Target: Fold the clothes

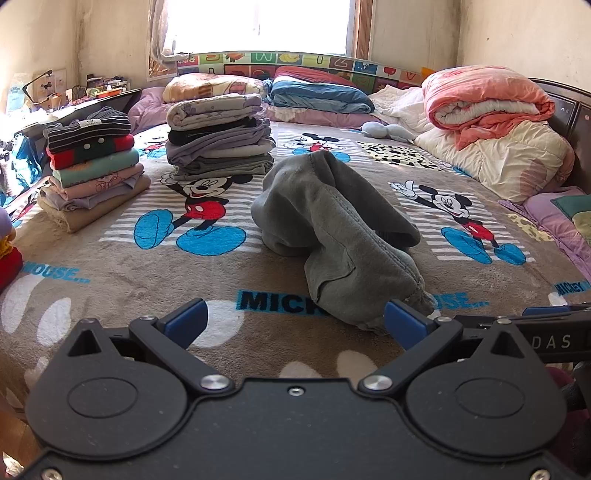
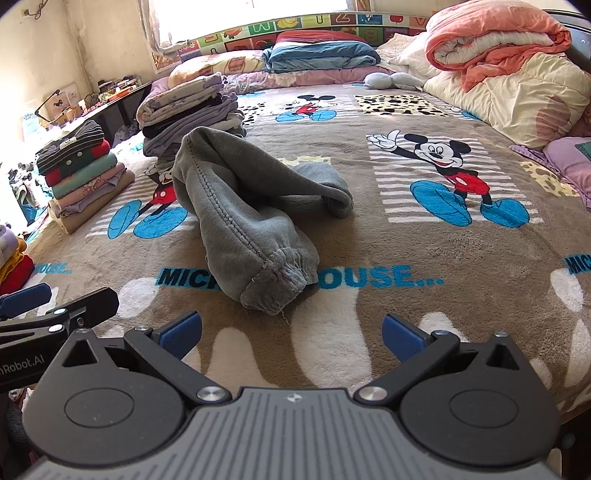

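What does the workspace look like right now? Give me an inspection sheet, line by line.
Surface: bed covered by a brown cartoon-mouse blanket, bare around the job.
Job's things: grey sweatpants, crumpled and unfolded, elastic cuff nearest the cameras; folded stack at centre back; second folded stack at the left edge.
Clutter: pink quilt on a cream duvet, blue bedding, small pale blue soft toy.
Grippers: left gripper open, empty, its right finger just before the cuff; right gripper open, empty, short of the cuff.
Cables: nothing seen.
Surroundings: bright window, alphabet-print headboard panel, cluttered dark desk on the left.
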`<state>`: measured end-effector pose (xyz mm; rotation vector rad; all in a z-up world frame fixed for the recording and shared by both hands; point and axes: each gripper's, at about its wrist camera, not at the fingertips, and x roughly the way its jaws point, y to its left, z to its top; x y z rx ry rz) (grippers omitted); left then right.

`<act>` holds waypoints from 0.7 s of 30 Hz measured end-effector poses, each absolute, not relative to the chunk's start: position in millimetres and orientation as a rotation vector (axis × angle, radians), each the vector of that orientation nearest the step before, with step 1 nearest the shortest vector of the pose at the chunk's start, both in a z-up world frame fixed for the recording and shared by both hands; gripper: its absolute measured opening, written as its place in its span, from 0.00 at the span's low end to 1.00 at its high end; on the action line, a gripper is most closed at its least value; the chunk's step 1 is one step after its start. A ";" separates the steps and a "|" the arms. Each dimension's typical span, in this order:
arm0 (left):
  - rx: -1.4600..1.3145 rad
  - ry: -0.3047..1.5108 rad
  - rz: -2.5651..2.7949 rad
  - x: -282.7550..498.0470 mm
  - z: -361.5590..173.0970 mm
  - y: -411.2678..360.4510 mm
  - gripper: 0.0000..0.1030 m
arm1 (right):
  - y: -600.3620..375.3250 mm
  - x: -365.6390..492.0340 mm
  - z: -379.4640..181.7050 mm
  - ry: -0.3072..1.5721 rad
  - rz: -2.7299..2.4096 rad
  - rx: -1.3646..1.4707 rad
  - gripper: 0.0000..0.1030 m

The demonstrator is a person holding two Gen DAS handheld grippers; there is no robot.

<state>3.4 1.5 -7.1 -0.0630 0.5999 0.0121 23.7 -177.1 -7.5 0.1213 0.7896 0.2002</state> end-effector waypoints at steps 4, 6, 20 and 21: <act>-0.067 0.601 0.017 5.3 -8.6 2.1 1.00 | -177.5 25.0 -8.9 0.792 0.206 0.124 1.00; -0.072 0.600 0.013 6.5 -9.8 2.6 1.00 | -178.6 26.4 -10.7 0.795 0.214 0.133 1.00; -0.137 0.531 -0.037 15.9 -25.2 5.1 1.00 | -211.7 43.6 -35.6 0.707 0.355 0.345 1.00; -0.136 0.546 -0.053 18.6 -26.6 4.0 1.00 | -214.7 45.7 -39.5 0.699 0.362 0.368 1.00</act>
